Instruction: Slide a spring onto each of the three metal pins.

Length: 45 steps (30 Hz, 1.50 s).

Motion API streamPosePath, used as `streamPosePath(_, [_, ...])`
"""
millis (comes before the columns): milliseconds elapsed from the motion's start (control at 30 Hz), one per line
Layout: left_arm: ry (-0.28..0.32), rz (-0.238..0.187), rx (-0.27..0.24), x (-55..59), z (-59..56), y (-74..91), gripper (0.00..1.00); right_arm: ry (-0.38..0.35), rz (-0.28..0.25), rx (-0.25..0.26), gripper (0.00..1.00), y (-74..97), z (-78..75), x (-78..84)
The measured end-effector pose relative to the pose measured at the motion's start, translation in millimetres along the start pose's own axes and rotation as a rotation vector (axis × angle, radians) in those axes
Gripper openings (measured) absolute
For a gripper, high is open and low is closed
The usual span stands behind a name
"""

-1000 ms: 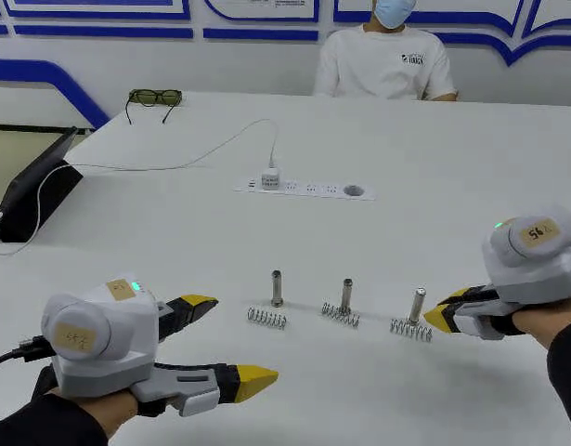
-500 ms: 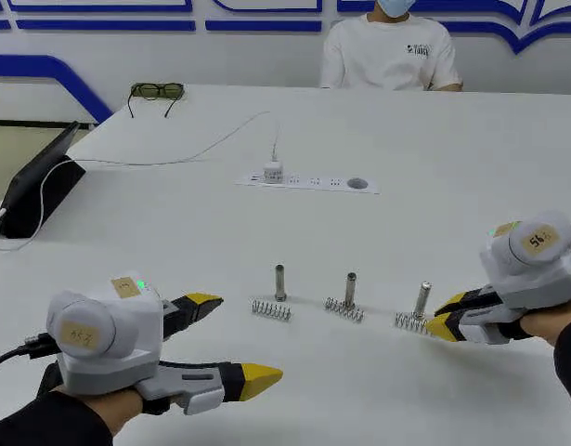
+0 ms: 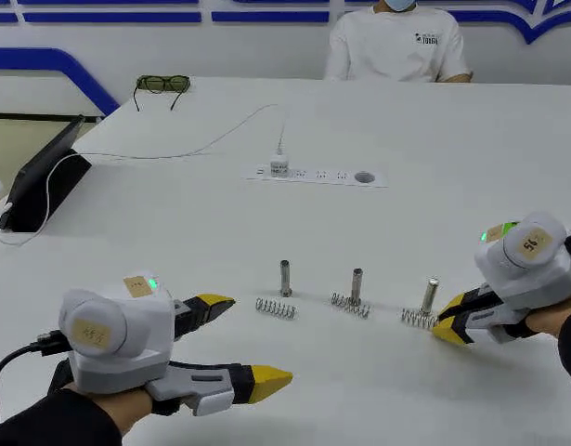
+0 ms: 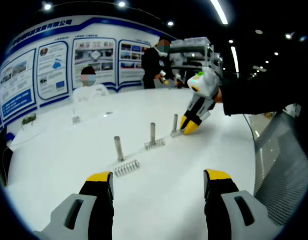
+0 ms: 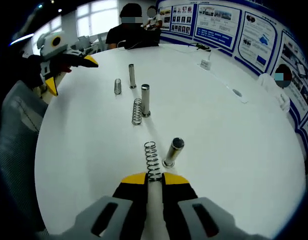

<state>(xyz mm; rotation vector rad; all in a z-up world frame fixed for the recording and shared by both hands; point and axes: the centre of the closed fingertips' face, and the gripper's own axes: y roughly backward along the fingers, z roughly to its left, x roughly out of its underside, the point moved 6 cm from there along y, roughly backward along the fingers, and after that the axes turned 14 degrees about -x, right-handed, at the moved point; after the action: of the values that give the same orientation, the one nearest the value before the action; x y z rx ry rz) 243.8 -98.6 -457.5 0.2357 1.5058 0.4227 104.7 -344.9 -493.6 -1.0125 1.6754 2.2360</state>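
Observation:
Three metal pins stand upright in a row on the white table: left (image 3: 285,277), middle (image 3: 356,285), right (image 3: 430,294). In front of each pin a spring lies flat: left (image 3: 275,308), middle (image 3: 350,305), right (image 3: 418,319). My right gripper (image 3: 449,319) is low at the right spring's outer end. In the right gripper view the jaws of that gripper (image 5: 155,179) are closed on the near end of the right spring (image 5: 152,160), beside the right pin (image 5: 172,151). My left gripper (image 3: 243,340) hovers open at the front left, with nothing between its jaws (image 4: 159,176).
A power strip (image 3: 317,176) with a plugged charger (image 3: 279,167) and a cable lies mid-table. Dark glasses (image 3: 162,85) rest at the far left. A tablet (image 3: 39,186) leans at the left edge. A person (image 3: 399,42) sits at the far side.
My right gripper has come down and in toward the right spring, and its jaws have narrowed onto the spring's end. The left gripper has stayed put. The head camera has tilted slightly.

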Motion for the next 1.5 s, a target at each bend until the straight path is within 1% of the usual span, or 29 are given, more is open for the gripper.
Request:
streamPosePath(267, [-0.006, 0.008, 0.015, 0.4, -4.6, -1.6, 0.73, 0.015, 0.018, -0.007, 0.12, -1.6, 0.6, 0.2])
streamPosePath(367, [-0.010, 0.008, 0.026, -0.7, -8.3, -3.6, 0.72, 0.020, 0.025, -0.010, 0.11, -1.4, 4.8, -0.1])
streamPosePath(467, [-0.027, 0.012, 0.044, -2.1, -12.2, -8.4, 0.70, 0.028, 0.031, -0.014, 0.11, -0.3, 8.6, 0.0])
streamPosePath(567, [-0.049, 0.016, 0.066, -4.7, -17.3, -14.7, 0.68, 0.035, 0.033, -0.020, 0.11, 2.3, 14.6, -1.2])
streamPosePath(700, [-0.078, 0.011, 0.107, -10.3, -27.1, -25.4, 0.64, 0.059, 0.034, -0.029, 0.11, 9.1, 25.5, -2.5])
streamPosePath(800, [-0.105, 0.010, 0.143, -14.6, -36.4, -33.6, 0.60, 0.070, 0.033, -0.045, 0.11, 11.5, 32.7, -3.6])
streamPosePath(833, [-0.112, 0.007, 0.159, -16.7, -40.5, -36.9, 0.60, 0.076, 0.032, -0.050, 0.11, 12.8, 37.0, -4.7])
streamPosePath(933, [-0.140, 0.008, 0.194, -19.8, -49.4, -44.4, 0.58, 0.095, 0.036, -0.056, 0.11, 14.6, 43.3, -6.7])
streamPosePath(1000, [-0.166, 0.004, 0.210, -22.0, -53.4, -48.8, 0.56, 0.106, 0.036, -0.063, 0.11, 16.1, 48.1, -9.1])
streamPosePath(1167, [-0.196, 0.000, 0.239, -25.9, -60.2, -55.7, 0.52, 0.129, 0.020, -0.088, 0.11, 18.1, 59.8, -18.2])
streamPosePath(1267, [-0.220, -0.007, 0.259, -27.1, -64.7, -57.4, 0.48, 0.139, 0.016, -0.106, 0.11, 17.1, 64.6, -22.8])
streamPosePath(1367, [-0.246, -0.016, 0.276, -27.9, -68.5, -57.8, 0.43, 0.156, 0.021, -0.120, 0.11, 15.1, 69.0, -26.7])
streamPosePath(1500, [-0.271, -0.015, 0.290, -27.2, -72.1, -60.2, 0.39, 0.180, 0.024, -0.143, 0.11, 11.7, 76.0, -34.4])
